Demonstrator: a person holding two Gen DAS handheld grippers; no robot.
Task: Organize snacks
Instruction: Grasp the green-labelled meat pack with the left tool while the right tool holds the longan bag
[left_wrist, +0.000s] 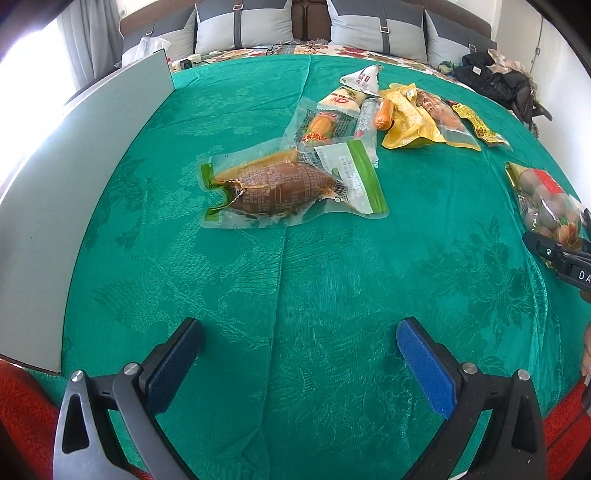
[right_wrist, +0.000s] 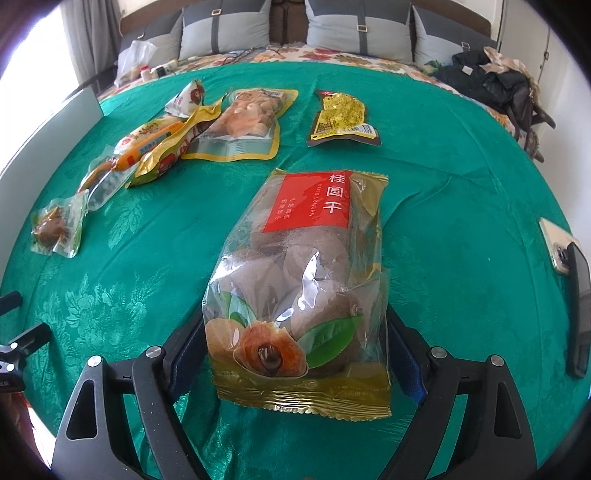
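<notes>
Partly hidden behind the dried longan bag (right_wrist: 306, 280), right gripper (right_wrist: 295, 350) spread wide; left gripper (left_wrist: 299, 354) unclenched, empty.

The longan bag (right_wrist: 299, 295) lay on the cloth (right_wrist: 461, 192) between my right fingers (right_wrist: 184, 354). Behind it to the left sat a heap of packets (right_wrist: 207, 129), one packet (right_wrist: 341, 120) apart behind to the right. A phone (right_wrist: 556, 245) lay far right.
</notes>
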